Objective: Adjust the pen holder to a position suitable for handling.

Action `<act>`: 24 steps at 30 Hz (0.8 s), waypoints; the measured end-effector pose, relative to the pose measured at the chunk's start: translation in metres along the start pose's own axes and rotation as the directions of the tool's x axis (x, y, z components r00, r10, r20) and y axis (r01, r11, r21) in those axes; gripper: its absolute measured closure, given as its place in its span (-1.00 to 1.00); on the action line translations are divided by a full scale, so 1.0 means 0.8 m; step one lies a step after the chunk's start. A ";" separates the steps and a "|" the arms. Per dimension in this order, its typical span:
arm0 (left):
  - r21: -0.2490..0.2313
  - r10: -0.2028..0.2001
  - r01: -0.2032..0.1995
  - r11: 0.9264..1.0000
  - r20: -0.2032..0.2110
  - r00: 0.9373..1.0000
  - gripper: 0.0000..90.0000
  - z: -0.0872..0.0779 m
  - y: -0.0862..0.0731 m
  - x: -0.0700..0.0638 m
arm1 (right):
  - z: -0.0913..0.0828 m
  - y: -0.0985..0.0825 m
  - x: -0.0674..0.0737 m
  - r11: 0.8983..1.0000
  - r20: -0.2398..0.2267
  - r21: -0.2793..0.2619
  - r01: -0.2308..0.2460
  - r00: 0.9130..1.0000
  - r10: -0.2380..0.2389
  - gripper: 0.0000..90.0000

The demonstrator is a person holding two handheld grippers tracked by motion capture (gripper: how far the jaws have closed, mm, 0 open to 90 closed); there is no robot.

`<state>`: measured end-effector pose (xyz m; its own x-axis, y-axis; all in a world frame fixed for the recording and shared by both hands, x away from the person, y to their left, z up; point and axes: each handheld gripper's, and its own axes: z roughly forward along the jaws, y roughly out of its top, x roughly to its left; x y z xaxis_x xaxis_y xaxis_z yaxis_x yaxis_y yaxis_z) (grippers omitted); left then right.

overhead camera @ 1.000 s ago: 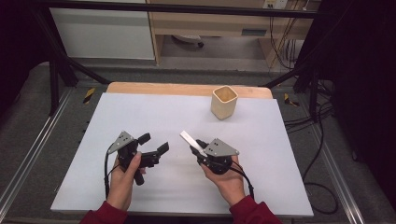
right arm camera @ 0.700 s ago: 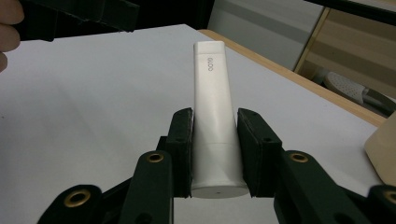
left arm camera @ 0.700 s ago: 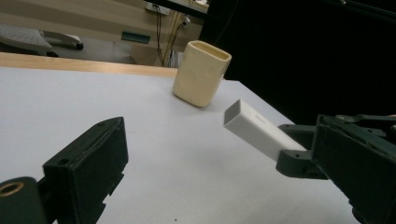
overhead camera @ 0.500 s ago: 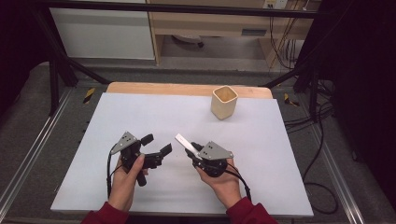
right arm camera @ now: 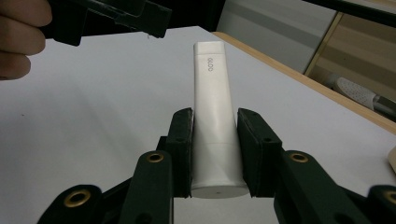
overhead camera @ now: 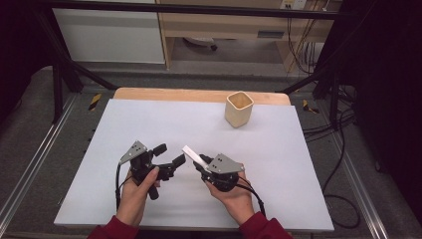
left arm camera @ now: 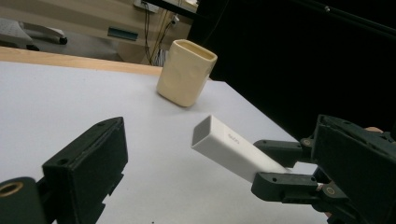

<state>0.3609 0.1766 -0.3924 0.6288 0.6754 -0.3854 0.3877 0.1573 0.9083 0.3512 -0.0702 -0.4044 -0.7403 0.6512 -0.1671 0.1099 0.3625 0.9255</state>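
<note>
1. Two grippers sit over the white table [overhead camera: 278, 199], both near its front edge, each held by one hand coming in from the bottom of the high view.
2. Left gripper [overhead camera: 167, 155]: held in the left hand [overhead camera: 137, 191], jaws spread apart with nothing between them. It points right, toward the tube. In the left gripper view one jaw sits low at the left, the other at the right edge.
3. White tube [overhead camera: 193, 156]: flat-sided, squarish at its open-looking end, with small print on one face. It is between the two grippers, off the table surface, tilted up and toward the left gripper. In the high view its free end is just beside the left gripper's right jaw; touching or not, cannot tell.
4. Right gripper [right arm camera: 215, 154]: held in the right hand [overhead camera: 238, 195], jaws pinching the tube's lower end from both sides. The pads [right arm camera: 182, 149] press flat against the tube. Grey plate sits on top.
5. Cream cup [overhead camera: 239, 109]: upright, far side of the table toward the right, well apart from both grippers. Looks empty from above, inside not fully visible.
6. Wooden strip [overhead camera: 174, 94] runs along the table's far edge.
</note>
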 end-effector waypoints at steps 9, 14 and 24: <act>-0.004 -0.014 0.014 1.000 0.010 1.000 -0.92 0.000 0.000 -0.001 | 0.002 -0.001 0.004 1.000 -0.010 0.001 0.003 1.000 -0.003 0.50; -0.005 -0.027 0.027 1.000 0.023 0.999 -0.92 0.000 0.000 -0.001 | 0.003 -0.001 0.007 1.000 -0.017 -0.003 -0.004 1.000 0.004 0.50; -0.002 -0.040 0.040 0.999 0.035 0.999 -0.92 0.001 -0.001 -0.002 | 0.005 -0.002 0.011 1.000 -0.024 -0.006 0.001 1.000 -0.001 0.50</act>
<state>0.3602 0.1751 -0.3926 0.6362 0.6427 -0.4268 0.4110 0.1859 0.8925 0.3473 -0.0623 -0.4085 -0.7560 0.6348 -0.1600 0.1050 0.3588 0.9275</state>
